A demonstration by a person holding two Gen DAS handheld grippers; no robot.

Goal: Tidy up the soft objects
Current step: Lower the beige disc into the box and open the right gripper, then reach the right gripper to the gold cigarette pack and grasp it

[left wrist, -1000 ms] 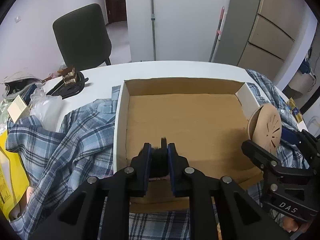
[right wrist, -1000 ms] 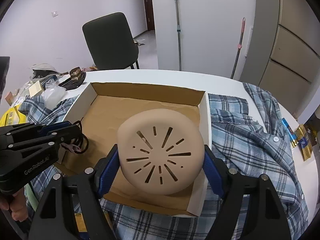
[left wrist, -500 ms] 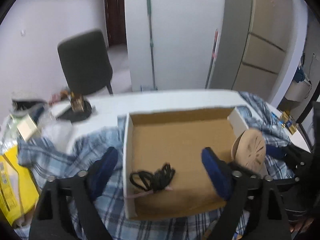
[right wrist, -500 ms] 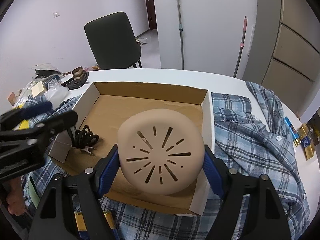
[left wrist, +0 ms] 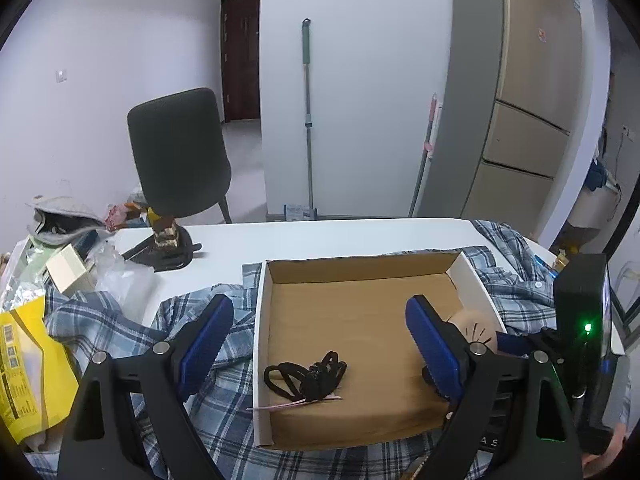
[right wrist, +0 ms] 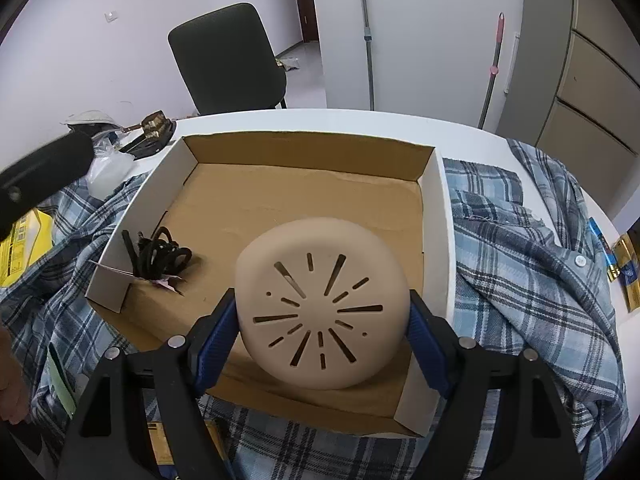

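Found black cord (left wrist: 306, 374) already in box (left wrist: 262, 344), left hand-held gripper (left wrist: 320, 340) wide open and empty; right hand-held gripper (right wrist: 322, 322) clamped on pad (right wrist: 322, 308), unplaced; shirt (right wrist: 520, 264) outside.

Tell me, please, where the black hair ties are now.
The black hair ties lie inside the cardboard box, on its floor near the left wall in both views, apart from both grippers.

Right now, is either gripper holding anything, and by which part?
The right gripper clamps the beige slotted disc by its opposite side edges. The left gripper holds nothing.
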